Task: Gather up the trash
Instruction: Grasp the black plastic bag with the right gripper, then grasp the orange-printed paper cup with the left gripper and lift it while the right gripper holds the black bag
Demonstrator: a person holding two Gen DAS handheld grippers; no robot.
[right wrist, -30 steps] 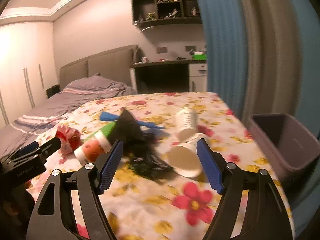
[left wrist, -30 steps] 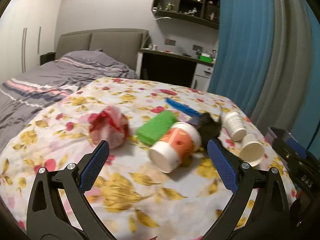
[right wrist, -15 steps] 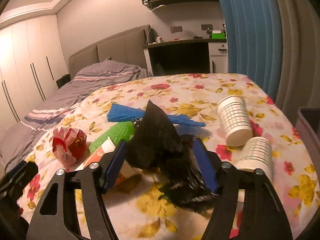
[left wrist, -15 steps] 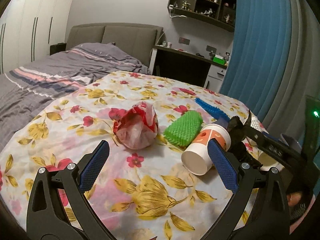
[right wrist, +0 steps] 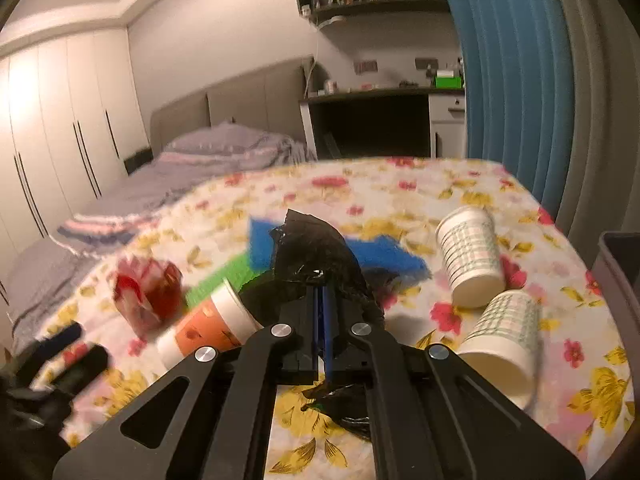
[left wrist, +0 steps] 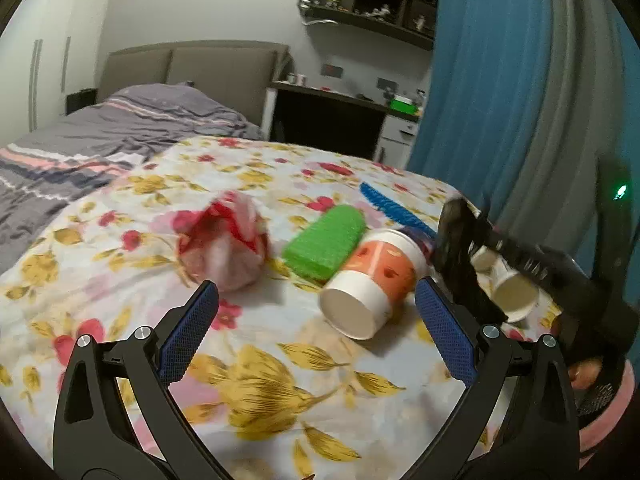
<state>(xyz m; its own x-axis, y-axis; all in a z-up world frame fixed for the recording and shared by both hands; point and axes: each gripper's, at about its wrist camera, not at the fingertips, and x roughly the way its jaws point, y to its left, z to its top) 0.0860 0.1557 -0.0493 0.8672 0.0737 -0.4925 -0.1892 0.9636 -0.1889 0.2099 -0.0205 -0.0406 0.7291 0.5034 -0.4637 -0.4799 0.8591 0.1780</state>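
My right gripper is shut on a crumpled black plastic bag, held just above the floral table; it also shows in the left wrist view. My left gripper is open and empty, hovering in front of a tipped orange-and-white paper cup. A red-and-white crumpled wrapper, a green foam net and a blue foam net lie behind it. Two white paper cups lie on their sides to the right of the bag.
The floral cloth covers the table. A grey bin stands at the table's right edge. A bed, a desk and a blue curtain are beyond.
My right gripper has closed on the black bag and raised it slightly. My left gripper has shifted so the orange cup sits more centred between its fingers.
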